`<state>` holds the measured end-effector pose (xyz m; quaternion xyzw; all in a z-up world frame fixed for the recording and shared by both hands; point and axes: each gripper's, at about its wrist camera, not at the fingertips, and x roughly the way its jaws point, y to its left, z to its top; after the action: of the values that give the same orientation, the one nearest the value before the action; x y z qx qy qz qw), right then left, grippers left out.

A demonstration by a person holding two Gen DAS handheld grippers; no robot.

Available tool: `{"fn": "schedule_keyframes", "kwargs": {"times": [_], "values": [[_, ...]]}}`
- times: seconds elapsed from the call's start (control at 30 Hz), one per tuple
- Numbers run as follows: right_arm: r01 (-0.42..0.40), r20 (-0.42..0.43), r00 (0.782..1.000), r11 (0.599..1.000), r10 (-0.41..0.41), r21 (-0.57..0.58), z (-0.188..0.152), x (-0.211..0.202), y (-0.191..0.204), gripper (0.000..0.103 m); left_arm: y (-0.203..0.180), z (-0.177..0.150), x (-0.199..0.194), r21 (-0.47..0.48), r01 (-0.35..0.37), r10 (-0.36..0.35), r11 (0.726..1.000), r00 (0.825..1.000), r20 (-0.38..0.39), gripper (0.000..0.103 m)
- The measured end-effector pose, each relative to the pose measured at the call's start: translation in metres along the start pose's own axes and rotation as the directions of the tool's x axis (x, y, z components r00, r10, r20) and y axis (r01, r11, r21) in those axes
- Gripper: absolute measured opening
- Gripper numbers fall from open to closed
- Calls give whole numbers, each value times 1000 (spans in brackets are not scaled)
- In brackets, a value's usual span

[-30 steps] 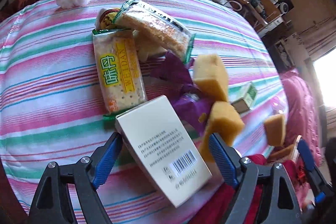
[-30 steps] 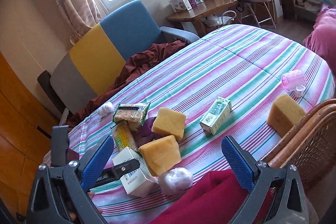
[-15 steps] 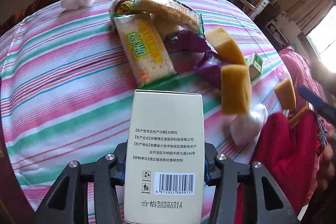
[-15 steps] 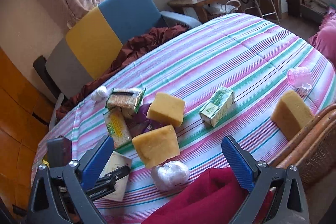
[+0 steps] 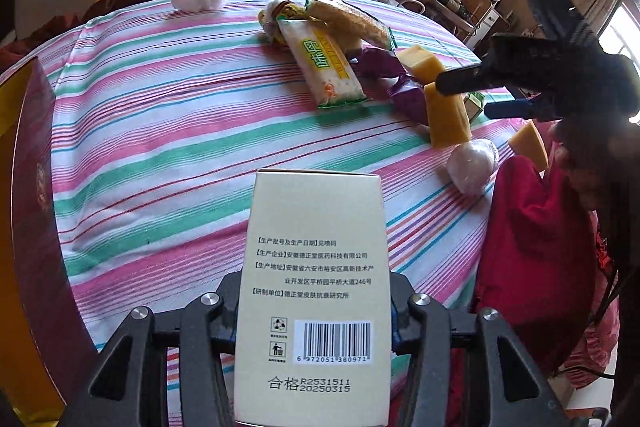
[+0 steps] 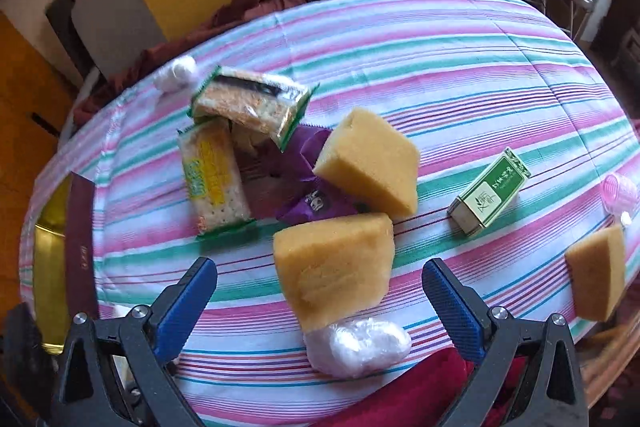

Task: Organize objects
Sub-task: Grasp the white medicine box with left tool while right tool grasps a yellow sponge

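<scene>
Lifted off the striped cloth since a second ago and now clamped end-on in the left claw (image 5: 314,311), pads closed within that second onto the long sides of the cream carton (image 5: 316,291), barcode face up, hanging above the near part of the desk (image 5: 160,147). Probably light and stiff, a thin card shell that would dent under a hard squeeze; smooth printed faces likely slippery, so best held across the narrow width near the middle, as now. Right claw (image 6: 320,301) released, blue pads spread wide with nothing between them, lowered closer over the nearest yellow sponge block (image 6: 334,267). Sponge likely soft and very light, compressing under the pads; best pinched across 2 opposite flat sides, deep enough not to spring out. Touching its near edge, a crinkled white plastic wad (image 6: 358,345), limp and slick by the look of it. Farther out, counted: 3 sponge blocks, 2 white wads, 2 flat cracker packets (image 6: 214,175), crackers inside probably brittle, 1 purple wrapper (image 6: 316,203), 1 green box (image 6: 490,193), 1 pink cup (image 6: 620,193) at the far right edge, 1 dark red box (image 6: 80,247) at the left rim. Another small round packet behind the crackers, too hidden to name.
</scene>
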<state>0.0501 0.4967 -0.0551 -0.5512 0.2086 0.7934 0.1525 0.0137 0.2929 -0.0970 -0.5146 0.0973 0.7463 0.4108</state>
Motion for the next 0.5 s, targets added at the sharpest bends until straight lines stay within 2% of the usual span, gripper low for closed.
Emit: {"fn": "schedule_keyframes", "kwargs": {"times": [0.07, 0.13, 0.27, 0.33, 0.37, 0.4, 0.43, 0.5], "values": [[-17, -63, 998, 1000, 16, -13, 2, 11, 1, 103, 6, 0, -5, -8, 7, -7, 1000, 1000, 8, 50], [-37, -104, 994, 999, 39, 20, 4, 19, -4, 103, 8, -5, -8, -8, 8, -8, 1000, 1000, 17, 50], [-65, -143, 987, 994, 76, 86, 9, 29, -14, 102, 9, -9, -7, -7, 10, -10, 1000, 1000, 28, 50], [-76, -134, 987, 993, 88, 94, 11, 30, -15, 92, 10, -10, -7, -14, 16, -15, 1000, 999, 31, 50], [-84, -136, 986, 991, 97, 100, 12, 33, -15, 82, 10, -10, -7, -16, 18, -17, 1000, 999, 33, 50], [-64, -144, 987, 993, 78, 99, 12, 35, -15, 70, 9, -10, -6, -14, 17, -17, 1000, 999, 33, 50], [-30, -144, 989, 996, 41, 79, 12, 37, -12, 63, 9, -10, -6, -13, 15, -14, 1000, 999, 35, 50], [-14, -118, 993, 1000, 17, 28, 11, 34, -2, 60, 11, -12, -9, -23, 23, -22, 999, 999, 37, 50]]}}
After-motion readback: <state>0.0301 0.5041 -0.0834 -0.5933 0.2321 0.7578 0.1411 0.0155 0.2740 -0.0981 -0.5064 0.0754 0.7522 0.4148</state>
